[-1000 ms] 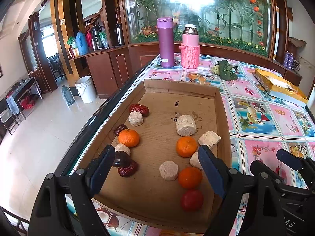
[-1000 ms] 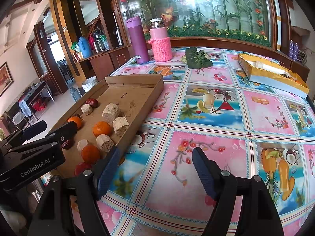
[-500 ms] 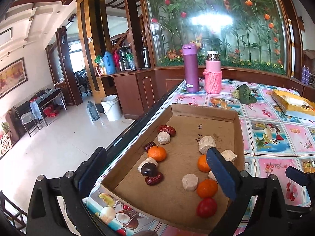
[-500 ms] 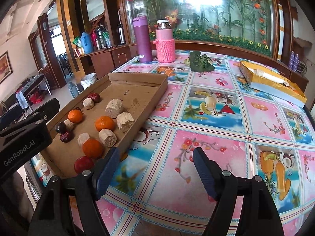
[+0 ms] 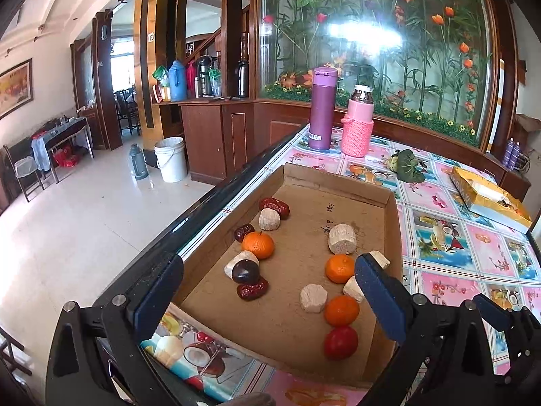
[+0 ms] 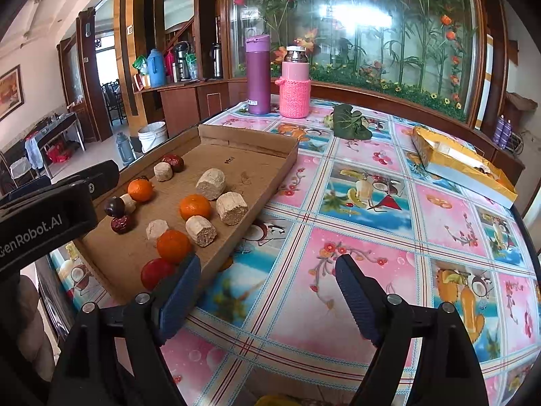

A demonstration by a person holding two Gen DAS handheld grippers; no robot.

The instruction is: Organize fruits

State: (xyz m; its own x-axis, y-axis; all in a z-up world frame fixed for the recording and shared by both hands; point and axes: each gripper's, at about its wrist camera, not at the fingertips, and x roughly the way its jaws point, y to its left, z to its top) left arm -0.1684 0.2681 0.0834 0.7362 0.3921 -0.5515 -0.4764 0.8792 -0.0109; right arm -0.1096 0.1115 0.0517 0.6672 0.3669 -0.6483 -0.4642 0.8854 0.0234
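Note:
A shallow cardboard tray (image 5: 338,182) (image 6: 250,138) lies on the flowered table. In it are three oranges (image 5: 258,244) (image 5: 339,268) (image 5: 341,310), a red tomato (image 5: 340,342) (image 6: 156,272), a dark plum (image 5: 245,271), red dates (image 5: 274,205) (image 5: 252,291) and several beige cut chunks (image 5: 342,239) (image 6: 211,183). My left gripper (image 5: 267,299) is open and empty, held above the tray's near edge. My right gripper (image 6: 267,299) is open and empty over the tablecloth, right of the tray. The left gripper's body (image 6: 44,220) shows at the left of the right wrist view.
A purple flask (image 5: 323,108) (image 6: 257,74) and a pink knit-sleeved bottle (image 5: 359,123) (image 6: 295,81) stand at the table's far end. A green leafy vegetable (image 6: 348,123) and a yellow box (image 6: 460,159) lie on the right. The table's left edge (image 5: 216,209) drops to the floor.
Both grippers have pulled back and risen a little, so the tray and fruit look farther away. Nothing in the tray has moved. Both stay open.

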